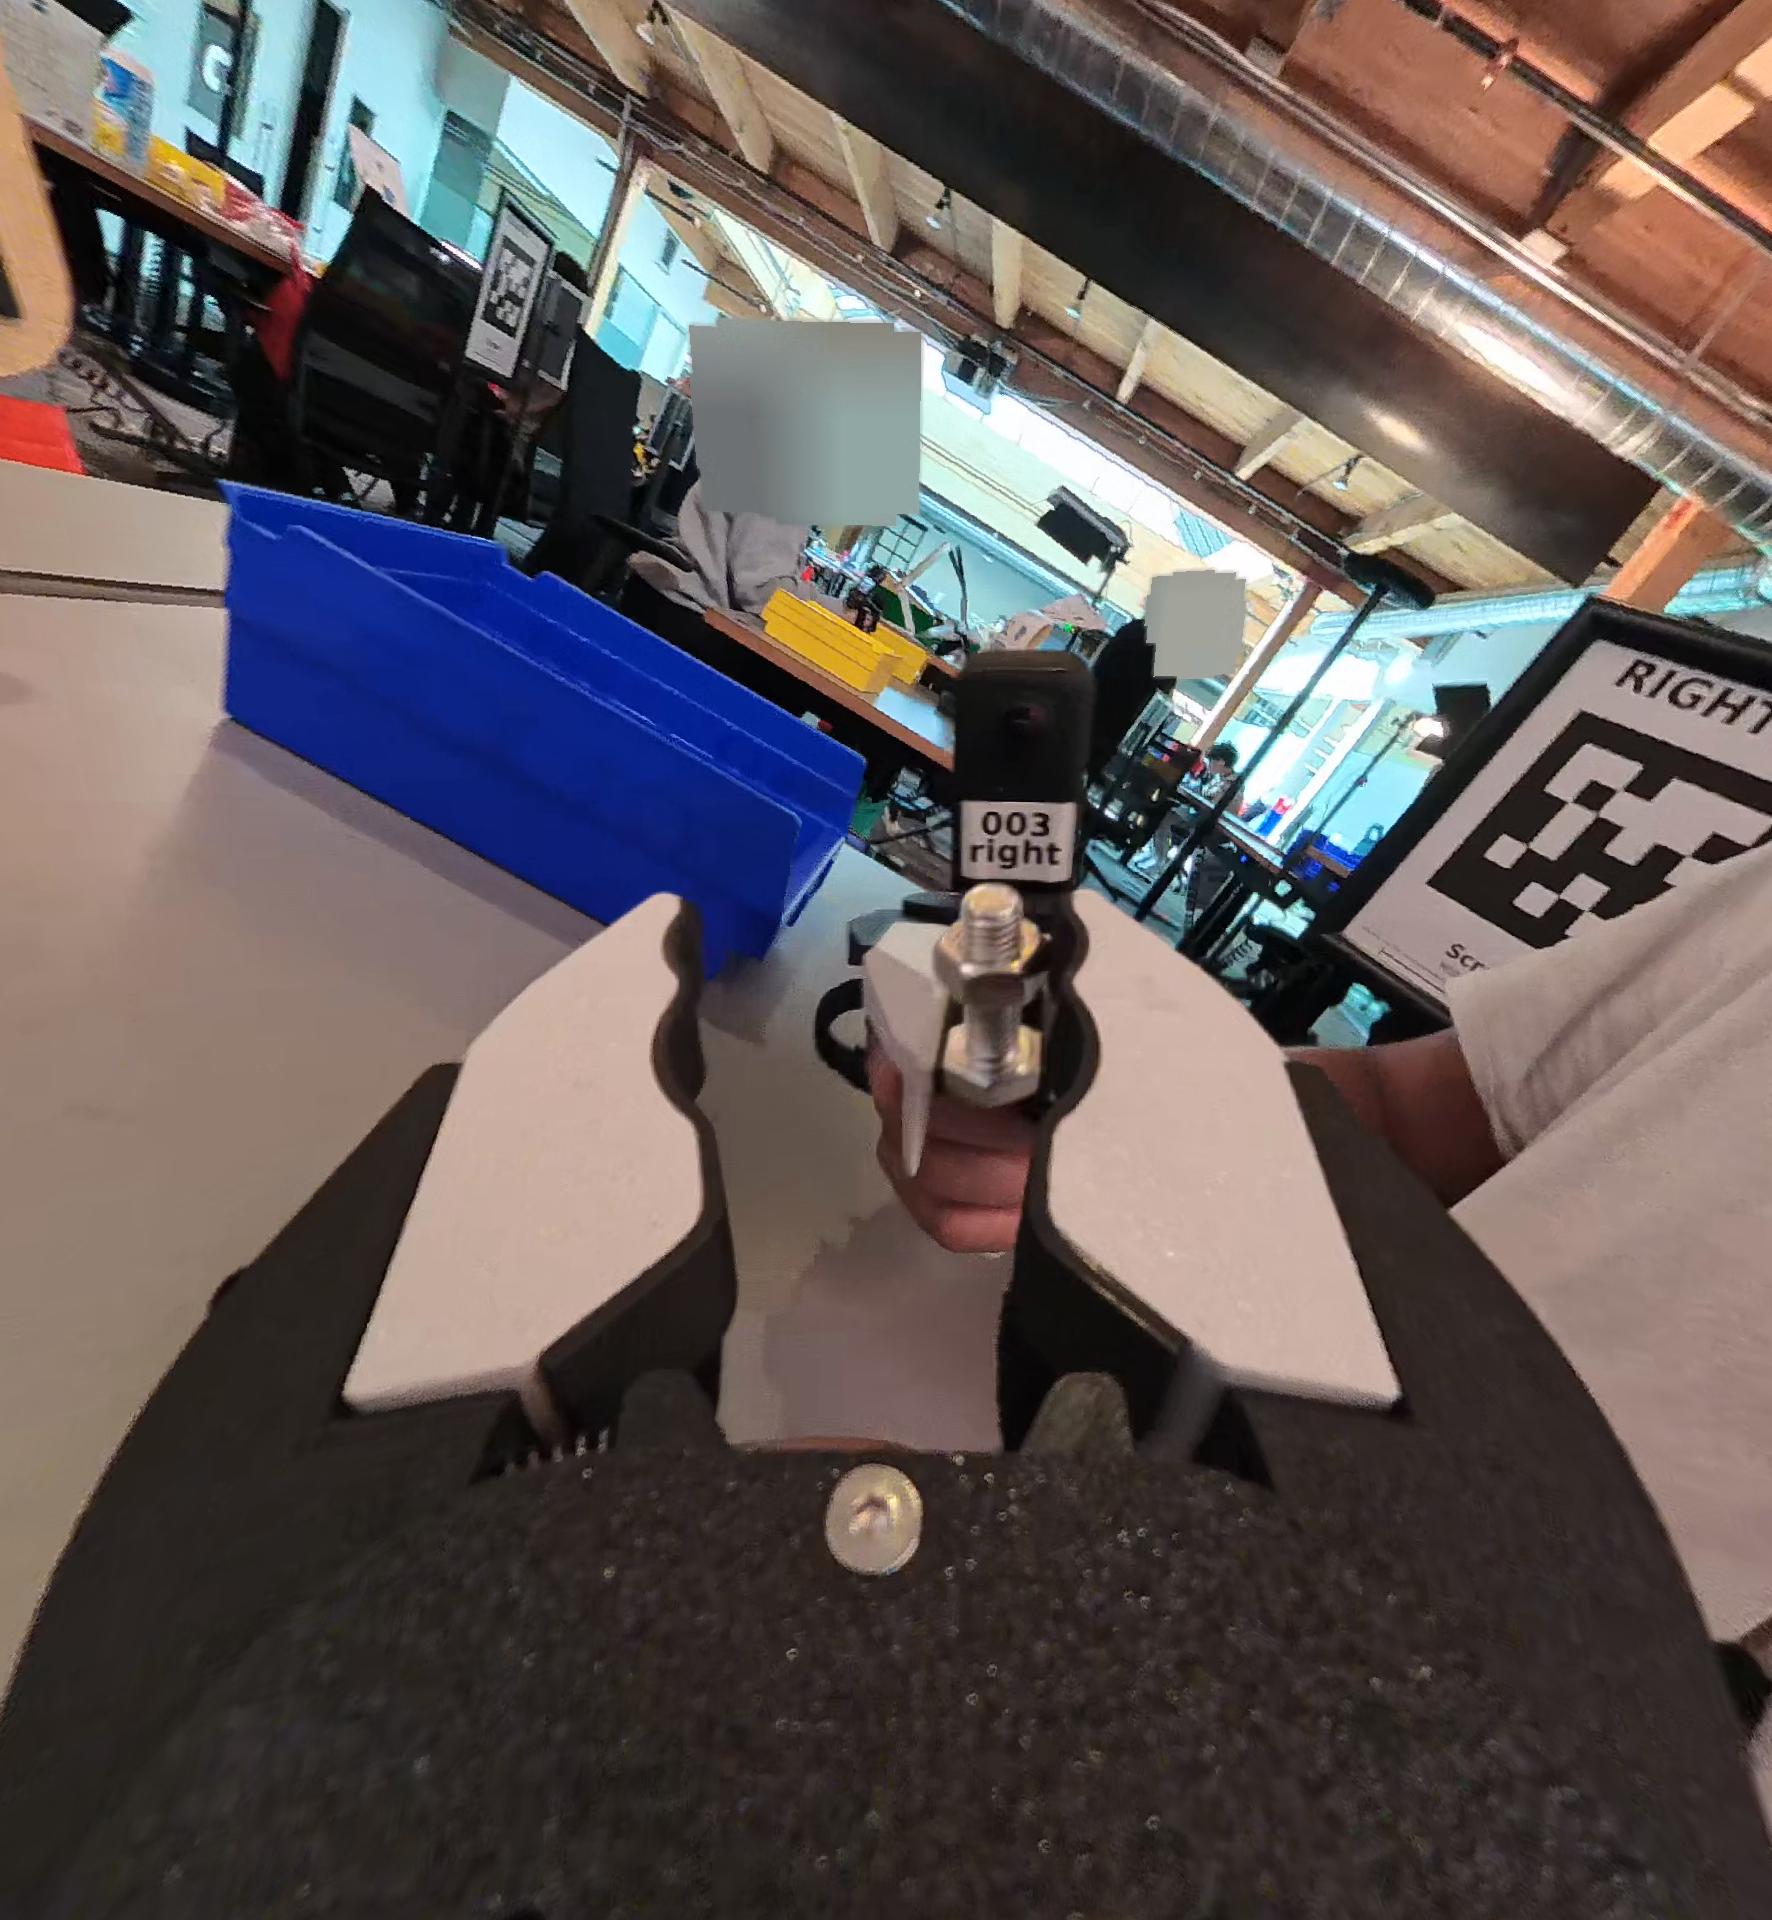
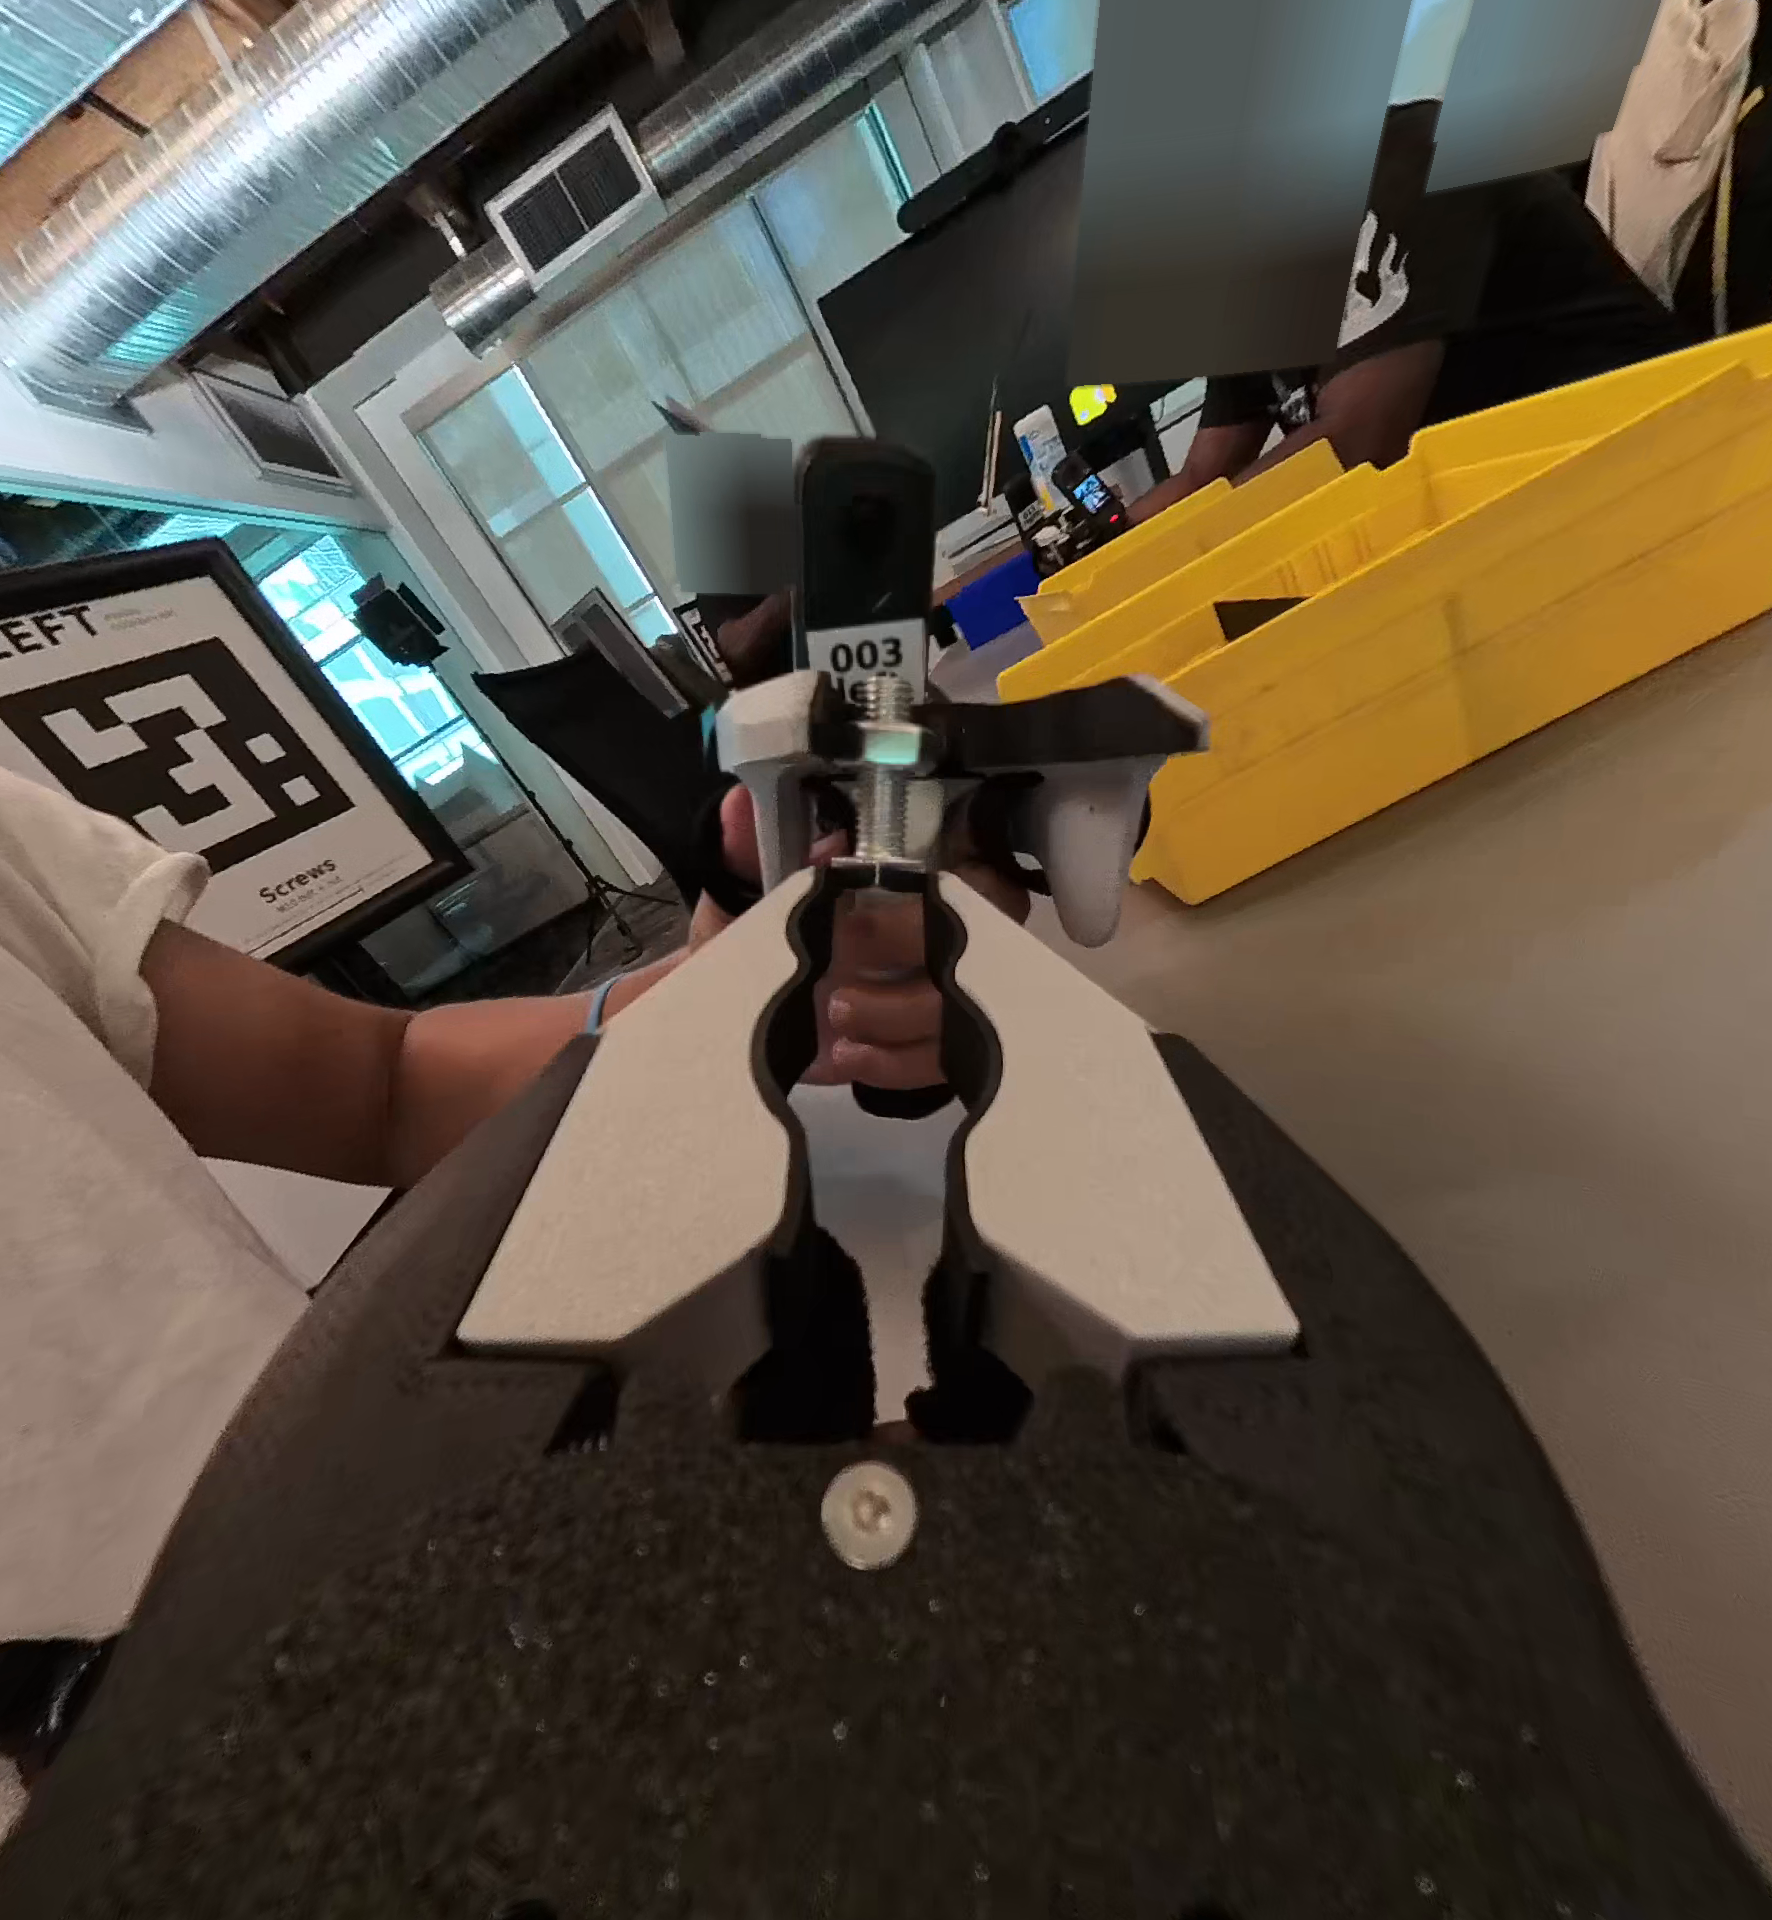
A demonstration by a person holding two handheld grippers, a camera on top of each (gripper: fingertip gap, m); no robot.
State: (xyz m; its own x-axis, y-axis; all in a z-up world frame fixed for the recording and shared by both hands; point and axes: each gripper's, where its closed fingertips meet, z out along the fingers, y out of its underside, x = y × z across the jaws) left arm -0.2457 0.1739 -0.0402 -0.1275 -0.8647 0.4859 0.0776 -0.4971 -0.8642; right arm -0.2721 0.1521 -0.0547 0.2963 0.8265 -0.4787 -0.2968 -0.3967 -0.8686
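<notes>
My right gripper (image 2: 877,883) is shut on the head of a silver bolt (image 2: 880,821) and holds it upright above the table. A silver hex nut (image 2: 887,748) sits on the bolt's thread, above the head. My left gripper (image 1: 887,914) is wide open and faces the right one. The bolt (image 1: 981,1013) and its nut (image 1: 986,961) stand between the left gripper's fingers, close against the finger (image 1: 1152,1018) on the right of that view. The other finger (image 1: 591,1039) stands well clear of it. In the right wrist view the left gripper's fingers (image 2: 762,758) flank the nut.
A blue bin (image 1: 508,707) stands on the grey table (image 1: 134,935) behind the left gripper. A yellow bin (image 2: 1433,623) stands on the table (image 2: 1484,1143) at the right. Framed black-and-white marker boards (image 1: 1640,810) (image 2: 134,758) stand at the table's sides. People are in the background. Only a small space, under 4 cm, lies between the two pairs of fingers.
</notes>
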